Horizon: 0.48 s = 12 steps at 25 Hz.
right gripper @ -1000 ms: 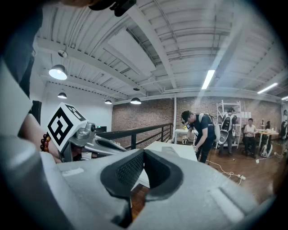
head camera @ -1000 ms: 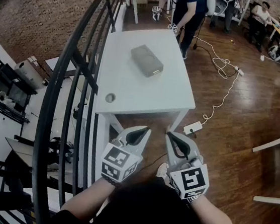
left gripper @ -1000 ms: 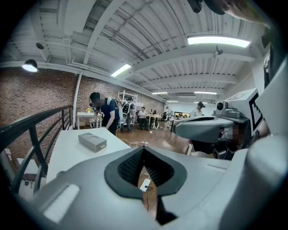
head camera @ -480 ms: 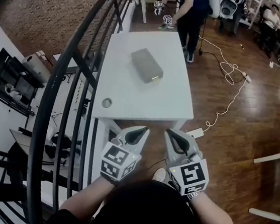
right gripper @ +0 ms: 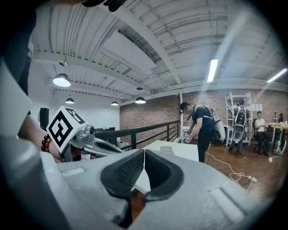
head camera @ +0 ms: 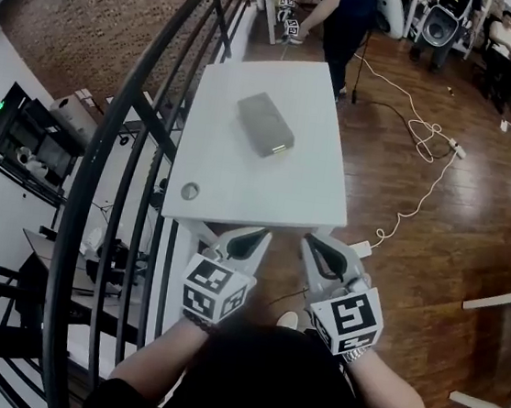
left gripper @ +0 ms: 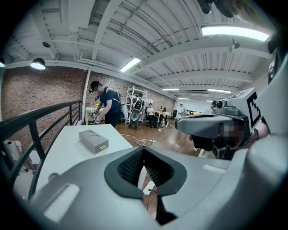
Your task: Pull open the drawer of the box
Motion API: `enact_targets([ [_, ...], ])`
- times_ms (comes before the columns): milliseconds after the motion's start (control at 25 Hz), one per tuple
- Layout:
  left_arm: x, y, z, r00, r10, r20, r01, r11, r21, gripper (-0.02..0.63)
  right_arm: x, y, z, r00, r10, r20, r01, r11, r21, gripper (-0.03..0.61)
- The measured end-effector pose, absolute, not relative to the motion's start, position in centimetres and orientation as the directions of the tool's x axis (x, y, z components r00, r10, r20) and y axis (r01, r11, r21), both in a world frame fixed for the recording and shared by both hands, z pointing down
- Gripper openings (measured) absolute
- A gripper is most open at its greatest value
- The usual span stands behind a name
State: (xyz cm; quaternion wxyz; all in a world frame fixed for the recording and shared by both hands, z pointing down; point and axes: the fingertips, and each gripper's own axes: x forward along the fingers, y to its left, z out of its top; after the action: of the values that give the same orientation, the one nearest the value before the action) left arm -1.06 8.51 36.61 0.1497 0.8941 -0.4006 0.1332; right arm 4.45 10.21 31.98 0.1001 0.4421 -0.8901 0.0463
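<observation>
The grey box (head camera: 265, 124) lies flat on the white table (head camera: 239, 187), a pale drawer front at its near right end; it also shows as the box (left gripper: 93, 140) and the box (right gripper: 167, 150). Both grippers hover side by side just short of the table's near edge, well away from the box. My left gripper (head camera: 258, 238) is shut with nothing in it, jaws meeting tip to tip (left gripper: 143, 149). My right gripper (head camera: 311, 244) is likewise shut and empty (right gripper: 144, 152).
A black metal railing (head camera: 143, 139) runs along the table's left side. A round grommet (head camera: 189, 190) sits in the table's near left corner. A white cable and power strip (head camera: 361, 249) lie on the wood floor to the right. A person (head camera: 339, 15) stands beyond the table's far end.
The table and box have slid slightly nearer in the head view as I step forward. Both grippers keep their pose, shut. The person at the far end has shifted a little.
</observation>
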Motion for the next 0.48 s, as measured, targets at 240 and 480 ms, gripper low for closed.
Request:
enact_targets([
  [240,-0.9,7.0,37.2,0.648,-0.677,0.350,-0.759,-0.613,0.221,0.014,5.1,9.6,32.6,-0.589,-0.773,0.238,-0.795,0.607,0.003,-0.002],
  [480,-0.8,4.3,38.4,0.664,-0.667,0.338,-0.747,-0.592,0.301,0.014,5.8,7.8,32.8,-0.567,-0.784,0.254,-0.806,0.592,0.029,0.002],
])
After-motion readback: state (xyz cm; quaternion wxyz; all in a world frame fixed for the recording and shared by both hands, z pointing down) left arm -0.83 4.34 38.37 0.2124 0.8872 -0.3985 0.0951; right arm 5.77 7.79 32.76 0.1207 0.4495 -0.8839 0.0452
